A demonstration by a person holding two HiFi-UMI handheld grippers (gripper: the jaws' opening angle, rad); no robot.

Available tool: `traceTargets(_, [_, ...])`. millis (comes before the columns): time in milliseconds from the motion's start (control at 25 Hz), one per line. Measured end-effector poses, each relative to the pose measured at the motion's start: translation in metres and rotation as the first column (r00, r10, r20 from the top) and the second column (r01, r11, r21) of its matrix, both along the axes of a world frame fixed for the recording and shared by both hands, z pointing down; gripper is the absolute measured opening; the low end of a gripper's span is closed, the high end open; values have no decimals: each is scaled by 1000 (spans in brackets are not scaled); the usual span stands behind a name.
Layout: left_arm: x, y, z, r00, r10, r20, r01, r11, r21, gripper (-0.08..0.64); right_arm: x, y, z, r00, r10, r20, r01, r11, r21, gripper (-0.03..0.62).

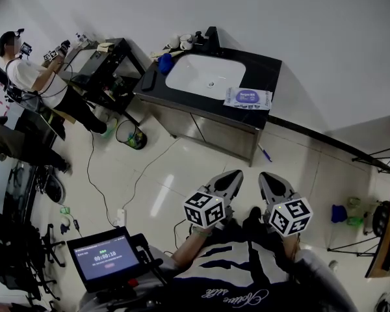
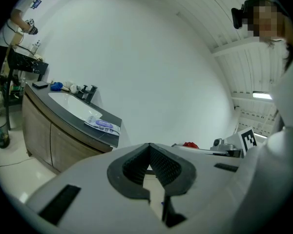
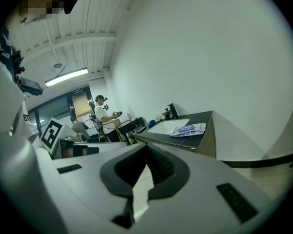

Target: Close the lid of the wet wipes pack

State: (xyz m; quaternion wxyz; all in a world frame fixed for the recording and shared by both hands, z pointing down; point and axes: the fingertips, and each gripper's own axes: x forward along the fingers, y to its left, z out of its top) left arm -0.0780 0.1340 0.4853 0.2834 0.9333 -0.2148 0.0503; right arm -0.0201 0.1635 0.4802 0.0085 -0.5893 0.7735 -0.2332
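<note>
Left claw [image 2: 149,145] pressed together, nothing pinched; right claw [image 3: 147,145] likewise, side by side low above the tiled floor [image 1: 182,168]. Wet wipes pack [image 1: 247,99] flat on the dark tabletop [image 1: 260,67], right of the sink [image 1: 205,75], well apart from both.

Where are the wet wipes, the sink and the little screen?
wet wipes pack [image 1: 247,99]: head view, on the middle of its purple label.
sink [image 1: 201,77]: head view, on the bare white bowl.
screen [image 1: 105,257]: head view, on the middle of its lit face.
</note>
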Motion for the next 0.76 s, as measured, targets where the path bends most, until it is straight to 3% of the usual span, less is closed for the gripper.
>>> traceTargets(760, [-9,8,2,1000,28,-4,-28,1000,-5,0,-15,3,3,1000,-1,-7,1,1000,-15,-2])
